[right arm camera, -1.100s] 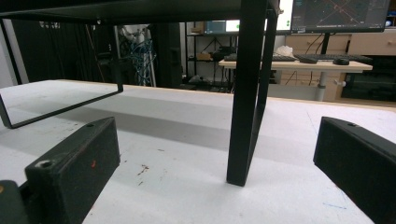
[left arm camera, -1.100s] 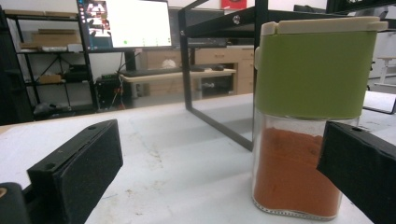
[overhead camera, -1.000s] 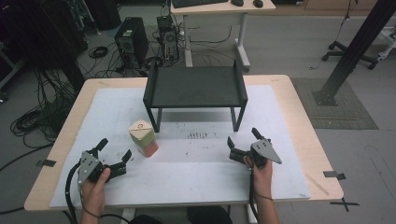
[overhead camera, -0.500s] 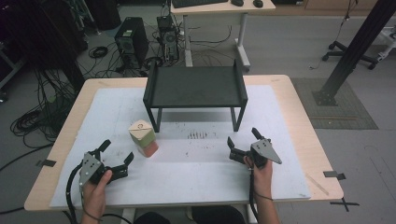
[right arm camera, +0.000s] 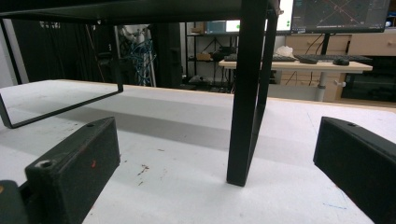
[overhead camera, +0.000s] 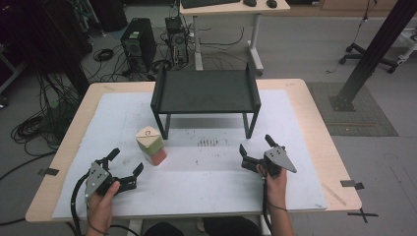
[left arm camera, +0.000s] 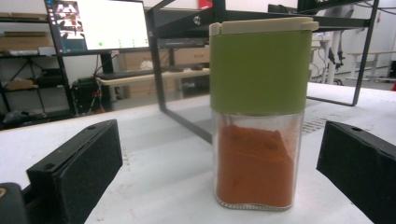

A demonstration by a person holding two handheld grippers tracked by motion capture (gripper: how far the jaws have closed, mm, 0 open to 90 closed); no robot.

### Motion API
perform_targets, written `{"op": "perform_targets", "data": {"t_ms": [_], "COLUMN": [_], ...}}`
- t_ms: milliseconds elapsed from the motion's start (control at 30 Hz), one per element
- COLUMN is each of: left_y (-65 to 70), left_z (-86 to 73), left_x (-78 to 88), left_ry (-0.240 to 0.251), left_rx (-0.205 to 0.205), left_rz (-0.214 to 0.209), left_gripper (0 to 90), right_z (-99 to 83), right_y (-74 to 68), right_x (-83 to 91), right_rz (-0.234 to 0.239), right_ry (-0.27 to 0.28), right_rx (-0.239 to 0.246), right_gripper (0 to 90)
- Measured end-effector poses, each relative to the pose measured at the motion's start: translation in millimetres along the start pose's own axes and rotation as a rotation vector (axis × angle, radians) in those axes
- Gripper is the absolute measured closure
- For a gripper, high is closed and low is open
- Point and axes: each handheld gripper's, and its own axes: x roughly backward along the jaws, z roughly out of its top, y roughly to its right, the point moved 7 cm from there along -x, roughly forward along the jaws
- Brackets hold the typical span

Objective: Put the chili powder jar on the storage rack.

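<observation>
A spice jar (overhead camera: 150,145) with a green band, a cream lid and orange-red powder stands upright on the white mat, left of centre. In the left gripper view the spice jar (left arm camera: 258,116) is close ahead, between the lines of the two jaws. My left gripper (overhead camera: 127,169) rests at the front left, open, with the jar just beyond its tips. My right gripper (overhead camera: 255,150) is open at the front right and points at the black shelf's (overhead camera: 205,93) front right leg (right arm camera: 246,93). Nothing is held by either gripper.
The black metal shelf stands at the middle back of the white mat (overhead camera: 206,182). The wooden table's edge (overhead camera: 339,162) runs close on the right. A few dark specks (overhead camera: 209,143) mark the mat in front of the shelf. Desks, cables and a computer tower lie beyond the table.
My left gripper has edged forward and to the right, towards the spice jar. My right gripper has stayed where it was.
</observation>
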Motion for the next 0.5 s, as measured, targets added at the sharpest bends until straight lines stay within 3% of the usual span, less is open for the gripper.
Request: {"op": "perform_targets", "data": {"t_ms": [233,500], "left_y": [8.1,14.9], "left_z": [0.8,0.7], "left_x": [-0.4,-3.4], "left_ry": [0.01,-0.002], "left_rx": [0.032,0.029], "left_rz": [-0.041,-0.059], "left_gripper": [0.2,0.2], "right_z": [0.0,0.0], "right_y": [-0.1,-0.1], "right_x": [-0.1,-0.2], "right_rz": [0.0,0.0], "right_ry": [-0.001,-0.001], "right_rx": [0.001,0.002], "right_gripper": [0.2,0.2]}}
